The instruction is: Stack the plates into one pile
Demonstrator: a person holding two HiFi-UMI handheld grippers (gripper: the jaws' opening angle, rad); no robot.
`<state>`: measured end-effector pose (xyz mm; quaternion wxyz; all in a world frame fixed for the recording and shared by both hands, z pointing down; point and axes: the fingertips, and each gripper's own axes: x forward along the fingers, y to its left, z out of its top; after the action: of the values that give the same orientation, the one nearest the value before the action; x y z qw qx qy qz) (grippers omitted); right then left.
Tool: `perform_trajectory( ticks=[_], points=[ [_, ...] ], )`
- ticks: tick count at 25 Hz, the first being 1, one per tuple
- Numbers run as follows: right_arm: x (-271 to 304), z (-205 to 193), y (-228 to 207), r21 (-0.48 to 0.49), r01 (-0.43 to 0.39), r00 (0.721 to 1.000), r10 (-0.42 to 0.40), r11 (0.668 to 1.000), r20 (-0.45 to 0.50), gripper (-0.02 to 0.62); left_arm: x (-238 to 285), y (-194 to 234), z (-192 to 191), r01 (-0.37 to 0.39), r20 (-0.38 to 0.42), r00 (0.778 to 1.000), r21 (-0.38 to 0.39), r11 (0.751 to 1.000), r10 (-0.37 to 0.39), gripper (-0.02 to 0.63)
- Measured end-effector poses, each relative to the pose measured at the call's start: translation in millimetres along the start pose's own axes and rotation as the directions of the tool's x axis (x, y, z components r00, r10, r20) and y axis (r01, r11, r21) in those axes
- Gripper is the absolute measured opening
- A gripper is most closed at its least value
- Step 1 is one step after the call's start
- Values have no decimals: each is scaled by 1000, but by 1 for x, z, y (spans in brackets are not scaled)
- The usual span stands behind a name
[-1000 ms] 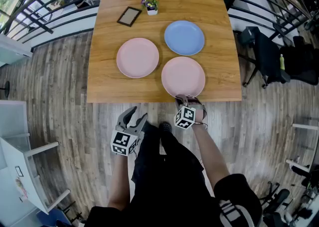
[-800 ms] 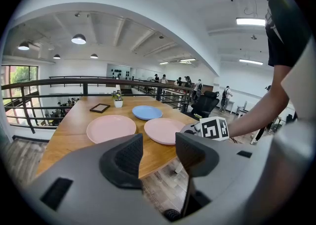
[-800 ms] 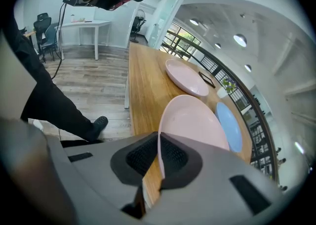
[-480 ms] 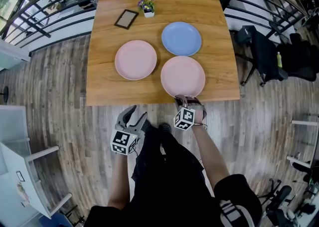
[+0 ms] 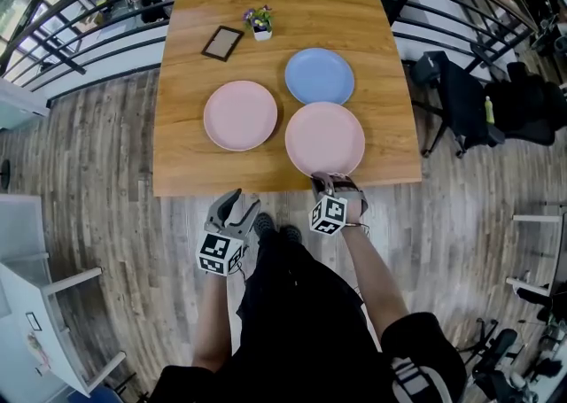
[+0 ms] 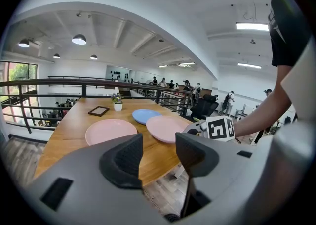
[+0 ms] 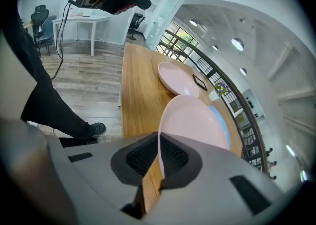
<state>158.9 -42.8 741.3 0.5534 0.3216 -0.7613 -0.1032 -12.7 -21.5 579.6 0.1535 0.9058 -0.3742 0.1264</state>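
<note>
From the head view, a square wooden tabletop (image 5: pixel 186 153) with a smooth grained finish carries three round, matte plates. The left pink plate (image 5: pixel 240 115) lies flat, the blue plate (image 5: pixel 319 75) lies further back, and the right pink plate (image 5: pixel 324 138) sits at the near edge, close beside both. A small potted plant (image 5: pixel 260 22) and a dark picture frame (image 5: pixel 221 42) stand near the far side. The right gripper (image 5: pixel 330 182) meets the right pink plate's near rim. The left gripper (image 5: pixel 237 202) hangs off the tabletop over the grey plank floor (image 5: pixel 97 206). A black railing (image 5: pixel 89 3) curves behind, and a black office chair (image 5: pixel 461 100) stands to the right.

In the left gripper view, its ribbed dark pads stand apart with nothing between them, and all three plates lie ahead.

In the right gripper view, its textured pads are clamped on the right pink plate's thin rim.
</note>
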Motion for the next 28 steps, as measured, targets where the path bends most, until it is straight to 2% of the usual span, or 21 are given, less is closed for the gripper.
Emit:
perform_trajectory(
  ticks=[11, 28],
  points=[
    [14, 36, -13, 2, 3, 1000, -3, 1000, 7, 20, -7, 37, 13, -4, -2, 1000, 3, 1000, 4, 219],
    [49, 104, -34, 33, 33, 999, -34, 999, 20, 21, -14, 108, 38, 27, -5, 1000, 51, 998, -27, 219]
  ],
)
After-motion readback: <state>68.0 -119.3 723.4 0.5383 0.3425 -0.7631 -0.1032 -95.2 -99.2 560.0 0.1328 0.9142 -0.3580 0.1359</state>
